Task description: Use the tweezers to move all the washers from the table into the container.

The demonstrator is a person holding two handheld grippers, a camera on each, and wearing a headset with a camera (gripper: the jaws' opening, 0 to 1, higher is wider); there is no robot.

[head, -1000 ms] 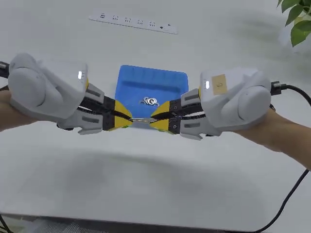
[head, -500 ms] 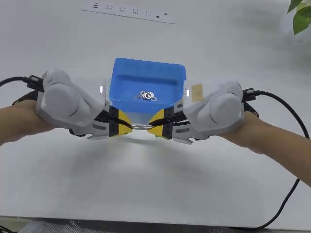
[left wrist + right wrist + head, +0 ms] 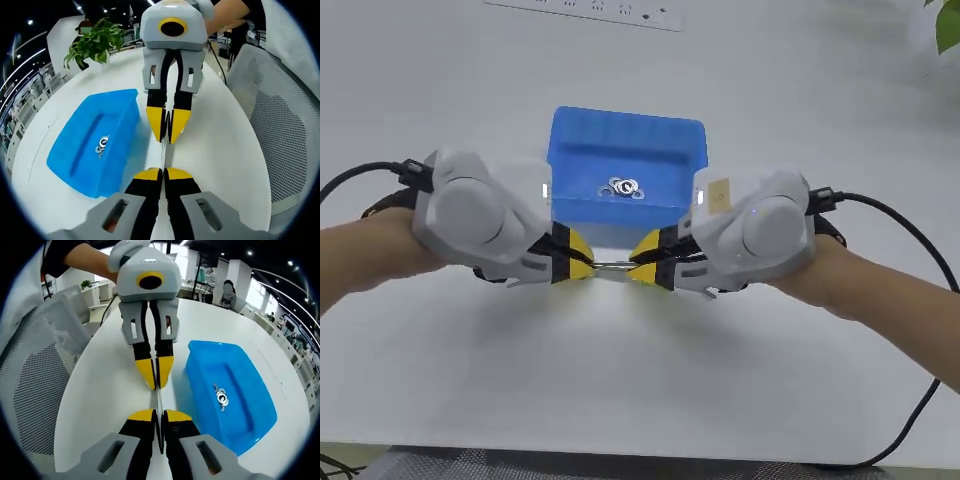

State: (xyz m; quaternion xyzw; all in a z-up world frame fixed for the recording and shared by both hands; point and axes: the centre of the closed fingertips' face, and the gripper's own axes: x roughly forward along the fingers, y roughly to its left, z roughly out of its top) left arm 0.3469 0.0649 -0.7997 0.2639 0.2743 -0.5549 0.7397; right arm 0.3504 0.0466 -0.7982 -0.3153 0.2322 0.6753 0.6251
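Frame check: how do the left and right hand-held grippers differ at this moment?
The right hand-held gripper carries a tan label on its housing; the left hand-held gripper shows none in the head view. The left one's cable runs off that view's left edge, while the right one's cable loops down to the bottom right. Shared: both have yellow-tipped jaws shut on opposite ends of the tweezers, in front of the blue container.

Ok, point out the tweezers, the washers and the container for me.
tweezers [image 3: 163,152], left gripper view, middle of the bare metal shaft.
washers [image 3: 623,188], head view, centre of the small pile.
container [image 3: 630,138], head view, its far inner wall.
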